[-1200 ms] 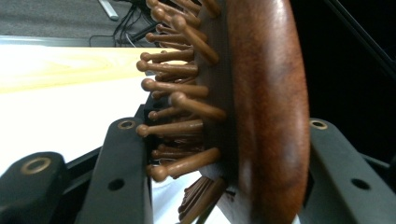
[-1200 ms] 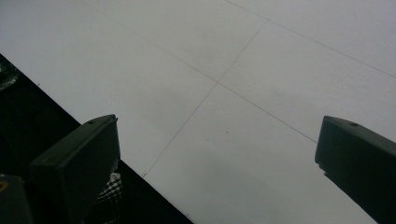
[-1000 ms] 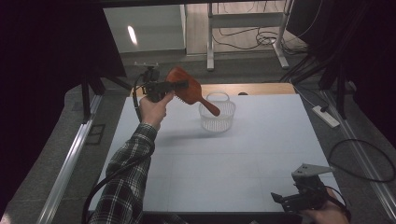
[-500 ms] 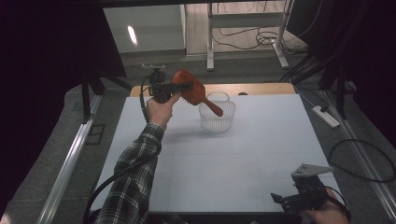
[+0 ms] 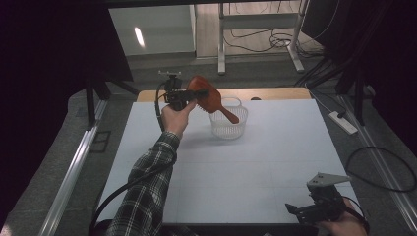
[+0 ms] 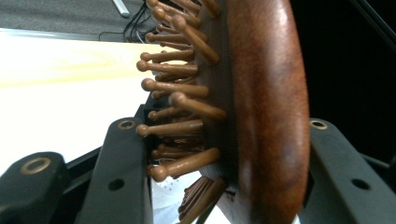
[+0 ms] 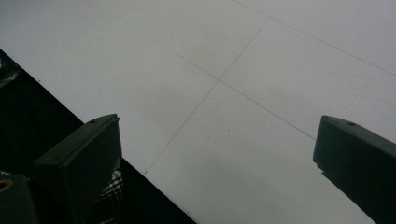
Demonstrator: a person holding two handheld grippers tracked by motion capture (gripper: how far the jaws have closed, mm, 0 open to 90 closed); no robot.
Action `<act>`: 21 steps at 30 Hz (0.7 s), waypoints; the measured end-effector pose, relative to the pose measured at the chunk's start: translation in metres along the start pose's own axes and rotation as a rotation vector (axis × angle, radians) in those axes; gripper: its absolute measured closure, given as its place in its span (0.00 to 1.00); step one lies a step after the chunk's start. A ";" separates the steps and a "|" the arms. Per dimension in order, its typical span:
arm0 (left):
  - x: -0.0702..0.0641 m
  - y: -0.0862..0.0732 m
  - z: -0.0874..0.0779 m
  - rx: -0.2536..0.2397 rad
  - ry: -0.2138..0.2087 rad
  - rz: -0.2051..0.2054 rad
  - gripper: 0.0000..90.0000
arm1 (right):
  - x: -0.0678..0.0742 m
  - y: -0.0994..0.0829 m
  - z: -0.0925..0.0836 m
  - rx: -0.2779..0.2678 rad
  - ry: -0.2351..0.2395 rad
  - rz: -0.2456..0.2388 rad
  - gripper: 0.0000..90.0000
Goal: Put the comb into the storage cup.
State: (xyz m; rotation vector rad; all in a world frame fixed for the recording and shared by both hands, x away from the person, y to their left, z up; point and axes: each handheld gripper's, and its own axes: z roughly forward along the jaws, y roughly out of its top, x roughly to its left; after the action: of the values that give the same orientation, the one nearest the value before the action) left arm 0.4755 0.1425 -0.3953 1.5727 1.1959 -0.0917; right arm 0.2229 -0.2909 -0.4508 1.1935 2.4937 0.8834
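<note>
Lab — cables (image 5: pixel 255 42), metal frames (image 5: pixel 221 37)

In the left gripper view the reddish-brown wooden paddle hairbrush (image 6: pixel 261 112) runs off the top and bottom edges so its handle is unseen, and it hides all but a sliver of the clear perforated plastic basket (image 6: pixel 170 193) below.
</note>
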 end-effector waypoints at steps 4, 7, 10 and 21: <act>-0.001 -0.002 0.007 0.002 0.008 -0.002 0.62 | 0.000 0.000 0.000 0.001 0.000 -0.001 0.02; -0.002 -0.003 0.012 0.007 0.012 0.000 0.62 | 0.000 0.000 0.000 0.001 0.001 -0.001 0.02; -0.002 -0.005 0.017 0.009 0.012 -0.005 0.62 | 0.000 0.000 0.000 0.001 0.001 -0.002 0.02; -0.004 -0.012 0.036 0.019 0.044 -0.011 0.61 | 0.000 0.000 0.000 0.000 0.005 -0.008 0.02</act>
State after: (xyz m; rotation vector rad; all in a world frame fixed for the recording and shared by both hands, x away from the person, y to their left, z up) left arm 0.4831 0.1111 -0.4150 1.5924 1.2407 -0.0762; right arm 0.2225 -0.2911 -0.4509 1.1818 2.5002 0.8858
